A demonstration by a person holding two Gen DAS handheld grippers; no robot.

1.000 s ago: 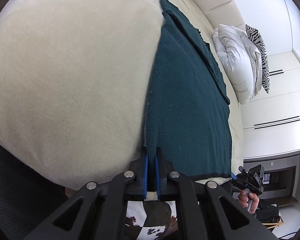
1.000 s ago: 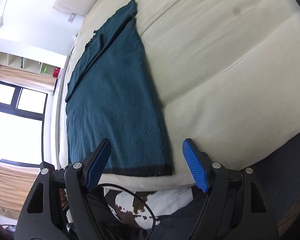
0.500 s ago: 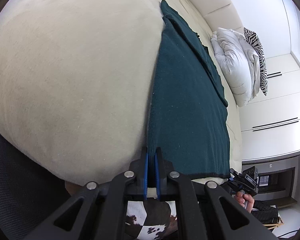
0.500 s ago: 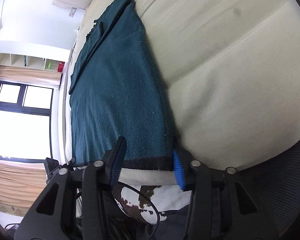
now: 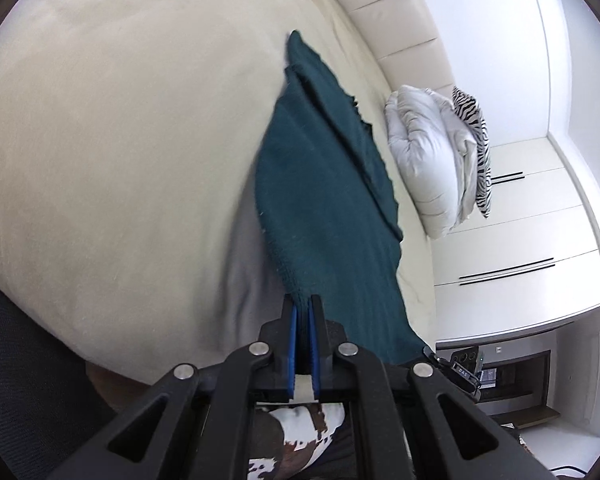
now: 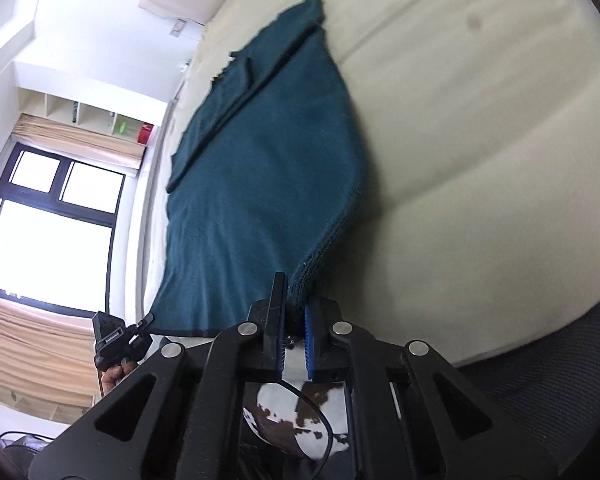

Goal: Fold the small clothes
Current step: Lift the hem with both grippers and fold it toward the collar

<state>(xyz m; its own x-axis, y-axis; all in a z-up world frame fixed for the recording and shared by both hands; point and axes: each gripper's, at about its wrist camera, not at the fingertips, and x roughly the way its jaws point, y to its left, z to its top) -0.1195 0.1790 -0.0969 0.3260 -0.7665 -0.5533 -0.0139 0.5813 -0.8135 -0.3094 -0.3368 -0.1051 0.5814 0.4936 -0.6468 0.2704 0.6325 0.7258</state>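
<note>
A dark teal knitted garment (image 5: 324, 216) lies lengthwise on a cream bed (image 5: 120, 140), folded in half with a sleeve on top. My left gripper (image 5: 303, 306) is shut on the near hem corner at the garment's left edge and holds it lifted off the bed. In the right wrist view the garment (image 6: 268, 168) shows with its near right corner raised; my right gripper (image 6: 296, 300) is shut on that corner. The far end still rests on the bed (image 6: 480, 140).
A white duvet (image 5: 432, 160) and a zebra-striped pillow (image 5: 476, 152) lie at the bed's far right. White cabinets (image 5: 520, 240) stand beyond. A window (image 6: 52, 220) with beige curtains is left in the right wrist view. A dark chair edge (image 6: 560, 380) is near.
My right gripper closed on the garment's near right corner. Both grippers have lifted the near hem off the bed, and the cloth now rises toward them.
</note>
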